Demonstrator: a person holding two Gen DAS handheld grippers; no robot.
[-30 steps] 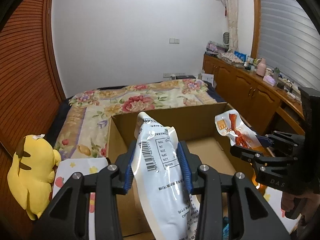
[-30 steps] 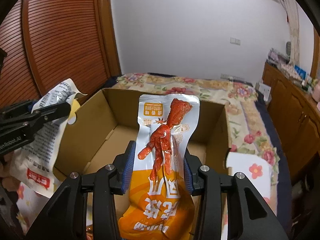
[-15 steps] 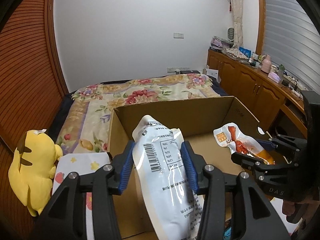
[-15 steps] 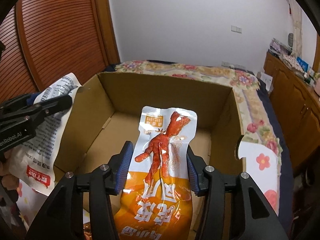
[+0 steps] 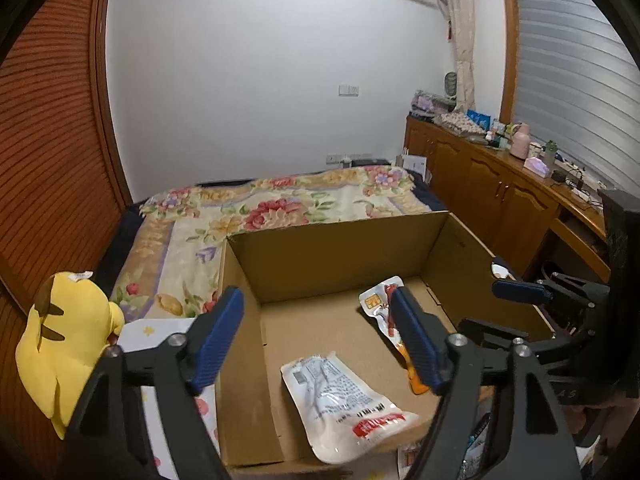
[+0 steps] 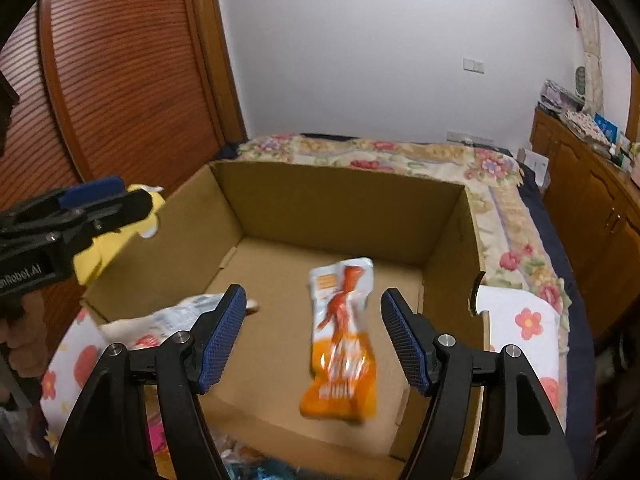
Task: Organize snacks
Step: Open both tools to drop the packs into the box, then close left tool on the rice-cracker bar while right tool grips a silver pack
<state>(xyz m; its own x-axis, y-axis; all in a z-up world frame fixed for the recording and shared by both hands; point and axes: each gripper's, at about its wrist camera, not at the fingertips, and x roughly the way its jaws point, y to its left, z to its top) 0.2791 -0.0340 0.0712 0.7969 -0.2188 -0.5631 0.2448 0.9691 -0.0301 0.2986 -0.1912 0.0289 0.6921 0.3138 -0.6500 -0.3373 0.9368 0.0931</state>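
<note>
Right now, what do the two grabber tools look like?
Both are black plastic with two long fingers each. The left tool and right tool have bumpy blue pads inside the fingers and shiny silver screws on top. From the right camera, the left tool's side shows white letters. No cables or sleeves show.

- The left black plastic two-finger gripper (image 5: 316, 340) carried ribbed blue rubber pads (image 5: 218, 334) on angular fingers.
- Round silver screws (image 5: 453, 339) sat at the finger joints, one pair on each side.
- The right black plastic two-finger gripper (image 6: 312, 336) was built alike, with textured blue pads (image 6: 404, 340) and silver screws (image 6: 444, 339).
- Seen from the right wrist camera, the left tool's body bore white lettering ending in "Robot.AI".
</note>
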